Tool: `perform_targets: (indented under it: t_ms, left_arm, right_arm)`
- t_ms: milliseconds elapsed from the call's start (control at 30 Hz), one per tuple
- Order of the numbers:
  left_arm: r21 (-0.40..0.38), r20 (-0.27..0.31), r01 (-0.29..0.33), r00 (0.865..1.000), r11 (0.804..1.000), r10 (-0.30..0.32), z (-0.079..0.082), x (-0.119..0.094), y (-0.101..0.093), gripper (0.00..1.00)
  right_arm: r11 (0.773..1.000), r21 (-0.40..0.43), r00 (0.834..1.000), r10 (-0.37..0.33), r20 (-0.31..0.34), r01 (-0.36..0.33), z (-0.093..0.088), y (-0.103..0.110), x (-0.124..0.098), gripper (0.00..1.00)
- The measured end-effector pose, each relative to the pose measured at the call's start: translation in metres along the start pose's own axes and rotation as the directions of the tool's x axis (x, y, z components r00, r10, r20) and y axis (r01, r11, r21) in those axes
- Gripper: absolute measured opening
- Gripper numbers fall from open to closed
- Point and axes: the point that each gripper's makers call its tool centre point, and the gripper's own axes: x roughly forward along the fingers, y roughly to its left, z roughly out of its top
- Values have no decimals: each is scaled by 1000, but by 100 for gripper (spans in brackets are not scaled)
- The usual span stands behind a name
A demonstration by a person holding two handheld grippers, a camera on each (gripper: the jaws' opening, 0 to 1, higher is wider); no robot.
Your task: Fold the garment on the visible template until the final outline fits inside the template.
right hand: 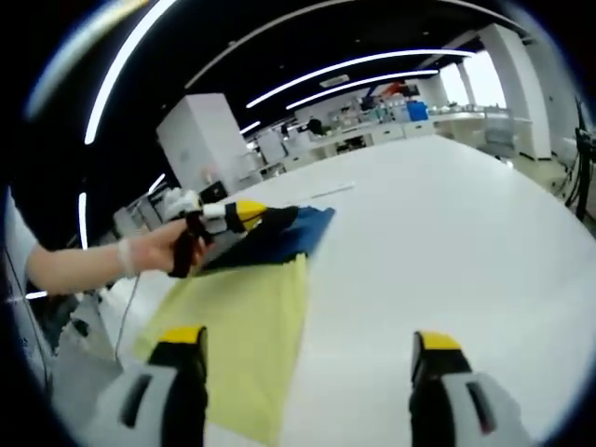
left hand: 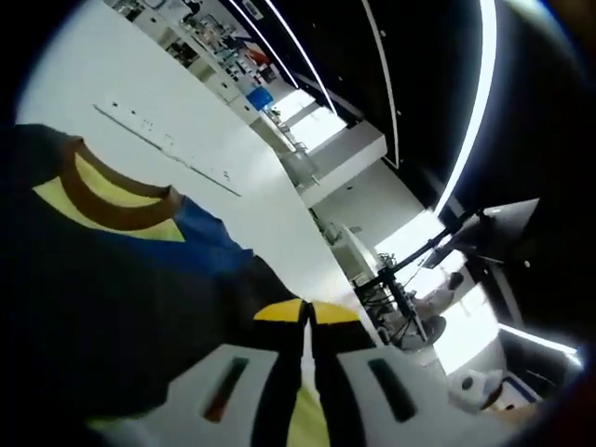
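the white worktop (right hand: 447,223) runs wide across the room, with shelving and strip lights behind it. on it lies a pale yellow template (right hand: 237,335), flat, its near edge close to the right tool. at the template's far end sits the garment (right hand: 279,233), dark navy and blue, partly lifted and bunched where the left tool (right hand: 244,216) holds it. a person's hand (right hand: 154,253) grips that tool from the left side of the right gripper view.

in the left gripper view the garment (left hand: 112,298) hangs close over the lens, dark with a blue patch and a yellow and brown collar, and the left tool (left hand: 305,312) has its yellow-tipped jaws pressed together on the dark fabric.

the right tool (right hand: 307,343) hovers over the worktop with its jaws well apart, one over the template's edge, the other over bare white, holding nothing.
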Motion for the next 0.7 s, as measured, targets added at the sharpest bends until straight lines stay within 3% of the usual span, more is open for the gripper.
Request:
perform_targets:
  t_ms: [167,267,533,700]
  left_arm:
    - [11,-45,-14,999,1000,14,-19,8,4,0]
    - [-20,-45,-11,999,1000,10,-23,12,3,0]
    - [3,-95,-33,995,999,33,-42,24,16,0]
    - [7,-105,-34,994,999,34,-46,24,23,0]
  right_arm:
    - [1000,7,1000,-6,-12,6,-5,0,-1,91]
    - [1000,13,1000,-6,-13,6,-7,0,-1,91]
    - [1000,25,1000,7,-18,-7,-8,7,1,91]
    - [999,33,1000,13,-16,-12,-9,10,4,91]
